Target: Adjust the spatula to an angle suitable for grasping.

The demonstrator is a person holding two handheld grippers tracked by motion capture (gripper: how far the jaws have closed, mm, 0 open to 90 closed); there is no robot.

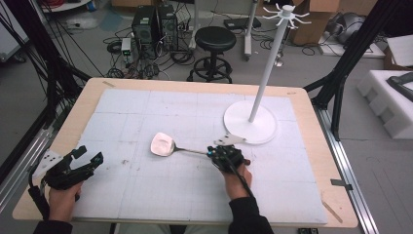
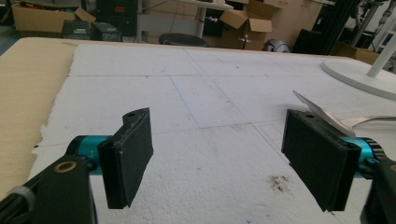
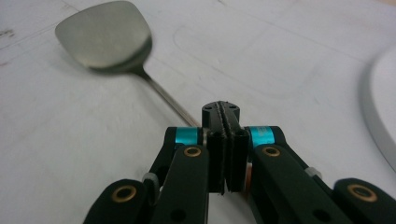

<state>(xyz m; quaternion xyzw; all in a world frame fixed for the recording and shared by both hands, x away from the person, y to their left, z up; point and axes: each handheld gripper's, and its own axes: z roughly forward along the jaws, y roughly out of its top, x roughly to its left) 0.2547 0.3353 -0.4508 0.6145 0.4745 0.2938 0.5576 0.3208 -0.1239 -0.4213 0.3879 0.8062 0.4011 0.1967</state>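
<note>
Spatula (image 1: 163,144) handle clamped in right tool (image 1: 217,152), w/ left tool (image 1: 87,157) gaping, empty; keep blade level, lift toward rack (image 1: 285,17) hooks.

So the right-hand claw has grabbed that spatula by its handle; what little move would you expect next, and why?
Probably a small lift. The right gripper is shut on the handle of the spatula, whose blade lies low over the white mat. The hook stand is just beyond it, so raising the spatula clear seems the likely first step. The left gripper waits open at the side.
</note>
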